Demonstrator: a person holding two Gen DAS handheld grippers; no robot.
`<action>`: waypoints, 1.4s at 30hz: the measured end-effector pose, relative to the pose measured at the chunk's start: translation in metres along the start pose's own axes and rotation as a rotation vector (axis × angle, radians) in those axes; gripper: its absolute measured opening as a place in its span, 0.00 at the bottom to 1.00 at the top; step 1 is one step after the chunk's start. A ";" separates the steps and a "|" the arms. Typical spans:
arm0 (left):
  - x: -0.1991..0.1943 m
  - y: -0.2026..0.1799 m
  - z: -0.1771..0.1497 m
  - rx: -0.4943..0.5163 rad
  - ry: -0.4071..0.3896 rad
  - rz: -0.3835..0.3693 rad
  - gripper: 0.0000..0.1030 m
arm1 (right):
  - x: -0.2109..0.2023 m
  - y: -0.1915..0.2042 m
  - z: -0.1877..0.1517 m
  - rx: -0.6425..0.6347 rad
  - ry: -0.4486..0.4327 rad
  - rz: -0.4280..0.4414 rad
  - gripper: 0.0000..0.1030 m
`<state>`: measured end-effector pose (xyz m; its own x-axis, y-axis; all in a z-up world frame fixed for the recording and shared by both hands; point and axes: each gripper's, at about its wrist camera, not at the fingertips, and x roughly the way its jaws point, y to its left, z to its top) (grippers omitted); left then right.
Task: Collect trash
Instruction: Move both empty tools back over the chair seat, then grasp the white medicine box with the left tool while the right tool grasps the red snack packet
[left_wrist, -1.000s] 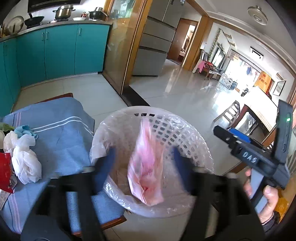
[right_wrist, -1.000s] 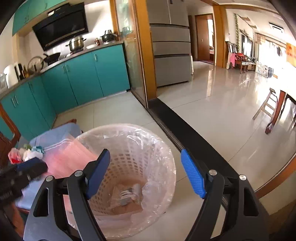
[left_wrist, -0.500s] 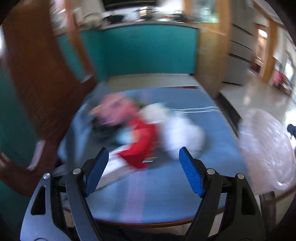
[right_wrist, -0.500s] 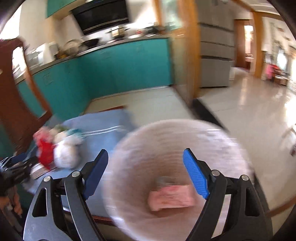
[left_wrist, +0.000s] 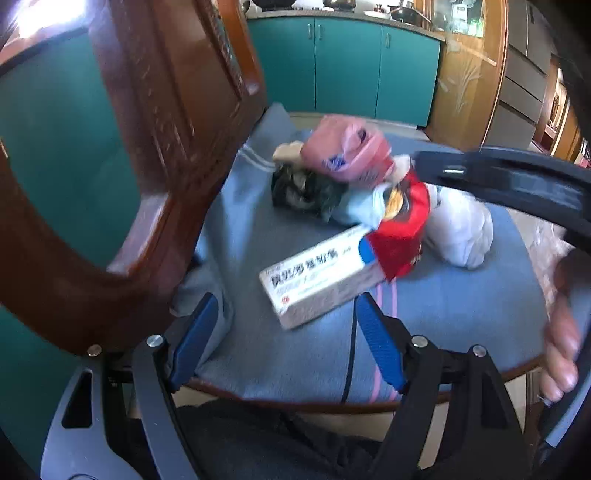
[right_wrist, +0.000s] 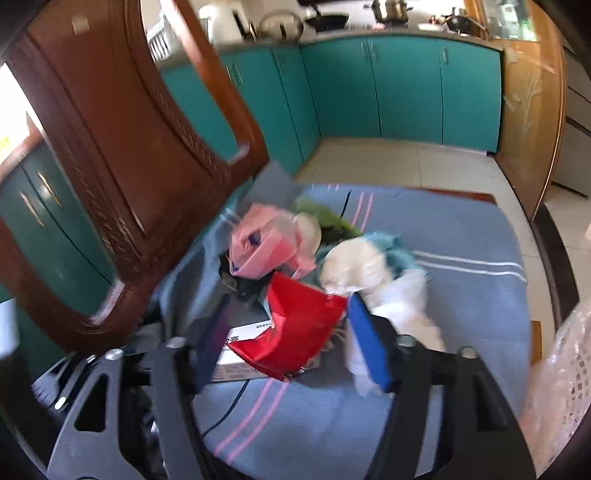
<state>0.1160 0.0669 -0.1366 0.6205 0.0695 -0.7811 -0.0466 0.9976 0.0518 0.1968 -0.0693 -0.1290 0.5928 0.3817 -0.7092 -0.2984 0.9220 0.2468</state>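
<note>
**Close on the red wrapper, not the box under it**

Your right gripper (right_wrist: 284, 332) has its jaws closing around the red snack wrapper (right_wrist: 295, 332), which sits between the pads; whether they already press it I cannot tell through the blur. Pinch only the crumpled foil, and lift clear of the white medicine box (left_wrist: 321, 277) just under the wrapper, so that it does not drag along. Your left gripper (left_wrist: 284, 343) stands wide open with nothing in it, just short of that box's near end. Beyond the wrapper lie a pink plastic bag (right_wrist: 258, 247) and white tissue (right_wrist: 354, 266), all on the blue cloth (right_wrist: 461, 295). Both grippers tilt steeply down toward the wrapper. The lined wastebasket (right_wrist: 565, 369) waits to the wrapper's right.
</note>
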 end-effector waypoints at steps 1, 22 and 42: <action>0.002 0.001 -0.003 0.000 0.006 0.000 0.76 | 0.009 0.005 0.000 -0.007 0.018 -0.026 0.57; 0.054 -0.020 0.031 0.147 0.068 -0.122 0.85 | -0.088 -0.095 -0.050 0.091 0.017 -0.127 0.21; 0.048 -0.035 -0.002 0.223 0.205 -0.321 0.84 | -0.076 -0.085 -0.072 0.093 0.054 -0.125 0.59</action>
<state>0.1460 0.0352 -0.1765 0.4068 -0.2240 -0.8856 0.3069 0.9466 -0.0985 0.1236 -0.1809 -0.1436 0.5793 0.2619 -0.7719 -0.1526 0.9651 0.2129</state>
